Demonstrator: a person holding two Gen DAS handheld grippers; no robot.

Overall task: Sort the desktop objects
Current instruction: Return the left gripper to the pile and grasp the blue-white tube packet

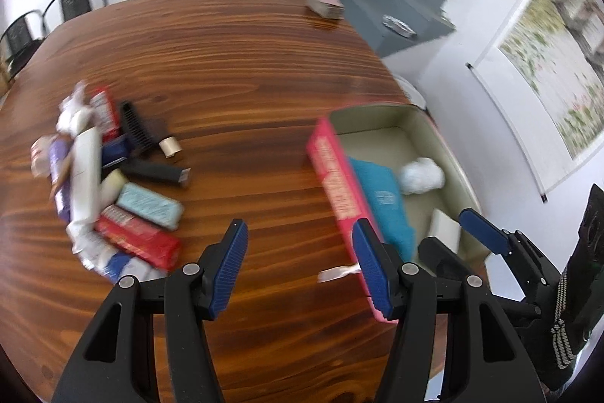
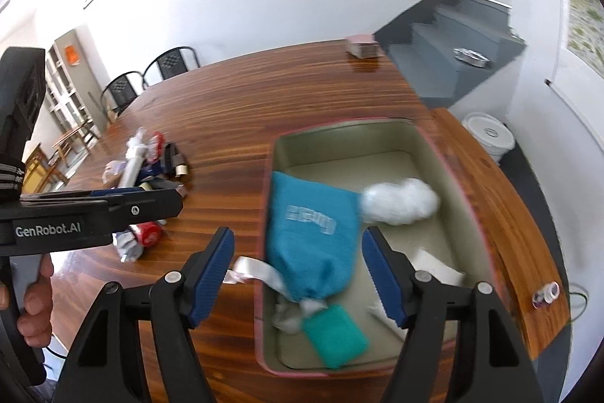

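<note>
Both the left gripper (image 1: 298, 265) and right gripper (image 2: 298, 270) are held wide open, empty. The box (image 2: 464, 176) at 3 o'clock collects sorted items; the pile (image 1: 109, 184) at 9 o'clock awaits sorting.

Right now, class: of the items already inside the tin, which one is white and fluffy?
The cotton-like white clump by the tin's right wall. The others are a teal pouch, a green pack and flat white pieces.

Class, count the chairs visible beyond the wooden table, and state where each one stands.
2. One black chair stands at the table's far edge; the other sits beside it, nearer the shelves. More may be hidden.
</note>
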